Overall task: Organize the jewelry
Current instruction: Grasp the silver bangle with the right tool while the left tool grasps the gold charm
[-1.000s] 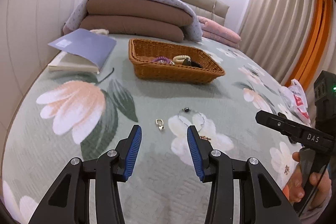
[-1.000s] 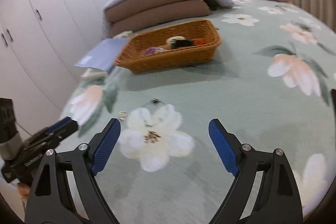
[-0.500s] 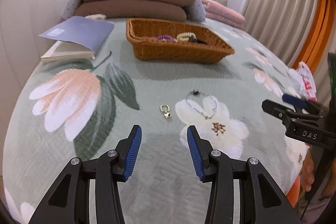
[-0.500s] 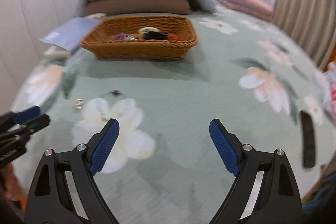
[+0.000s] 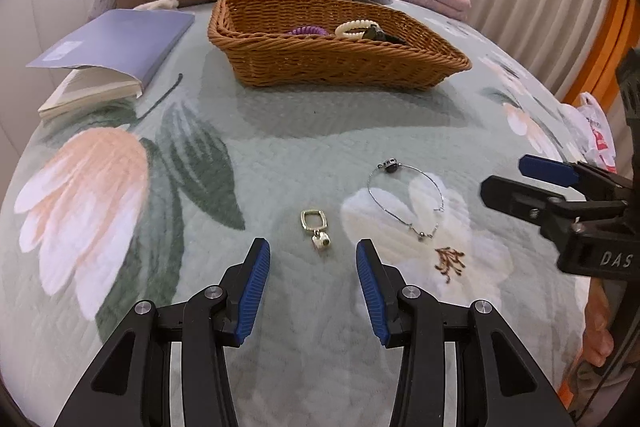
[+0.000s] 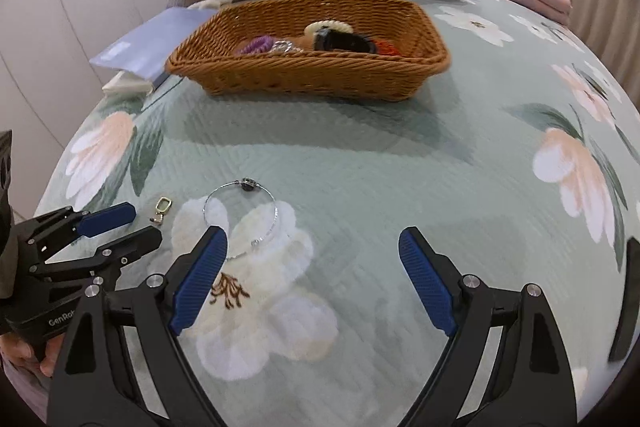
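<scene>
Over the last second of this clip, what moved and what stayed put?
The left tool came forward and down toward the gold charm, which now lies just ahead of its open fingers. The right tool swung to face the silver bracelet, also open. Neither has taken hold of anything. The charm, the bracelet and the wicker basket lie on the bedspread where they were.

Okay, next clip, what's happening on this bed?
A person holds a gripper in each hand over a floral bedspread, tidying jewelry into a wicker basket that already holds a few pieces. The left gripper is open and lined up on a small gold pendant lying between its fingers, not yet grasped. The right gripper is open and empty, near a thin silver bracelet. Both pieces lie loose on the bedspread.
</scene>
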`<state>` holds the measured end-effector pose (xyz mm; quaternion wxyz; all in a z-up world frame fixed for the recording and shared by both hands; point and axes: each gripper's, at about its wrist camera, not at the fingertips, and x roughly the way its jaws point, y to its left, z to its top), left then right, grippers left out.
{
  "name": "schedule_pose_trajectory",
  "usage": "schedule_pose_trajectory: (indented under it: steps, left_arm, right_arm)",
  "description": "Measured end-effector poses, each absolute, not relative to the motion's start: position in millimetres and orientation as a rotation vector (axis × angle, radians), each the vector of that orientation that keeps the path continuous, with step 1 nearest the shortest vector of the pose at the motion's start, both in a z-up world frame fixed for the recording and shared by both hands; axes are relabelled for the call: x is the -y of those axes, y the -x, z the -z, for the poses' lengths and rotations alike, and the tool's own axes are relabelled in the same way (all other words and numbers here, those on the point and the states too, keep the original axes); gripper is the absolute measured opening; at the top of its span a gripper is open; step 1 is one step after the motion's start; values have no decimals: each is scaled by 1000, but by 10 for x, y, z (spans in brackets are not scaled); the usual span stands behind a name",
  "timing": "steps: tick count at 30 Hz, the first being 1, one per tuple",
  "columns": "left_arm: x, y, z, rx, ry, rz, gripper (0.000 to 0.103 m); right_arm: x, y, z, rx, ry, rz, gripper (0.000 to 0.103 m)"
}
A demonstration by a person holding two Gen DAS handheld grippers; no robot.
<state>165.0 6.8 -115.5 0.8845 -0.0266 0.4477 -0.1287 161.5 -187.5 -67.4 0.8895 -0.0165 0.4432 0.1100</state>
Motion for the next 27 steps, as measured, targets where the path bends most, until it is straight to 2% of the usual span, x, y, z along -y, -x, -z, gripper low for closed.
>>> schedule_pose_trajectory:
  steps: [9,10,12,14,15,20,27]
  left_arm:
    - [-29,-1758,1167,-923,42,259,46]
    - [-24,-1762,1172,-922,40,256,46]
    - [-15,-1764,1178,-920,29,246,41]
    - [-7,-1770,1184,-919,14,230,33]
    - [-9,-1775,1184,-919,14,228,32]
    - [-84,-1806,1193,-916,27,211,13]
    - [-203,-1841,1211,-913,71,209,11]
  right_arm:
    - [1656,-1831,773,-880,118,-247,85]
    - [1632,-1854,788,-881,125,-260,83]
    - [1593,-1897,823,-898,131,-286,66]
    - [1558,-1931,867,-919,141,-331,56]
    - [1540,-1944,886,-926,149,-345,53]
    - [1398,-2038,974,-943,195,-404,45]
    - [1276,-2169,1022,-924,204,-428,39]
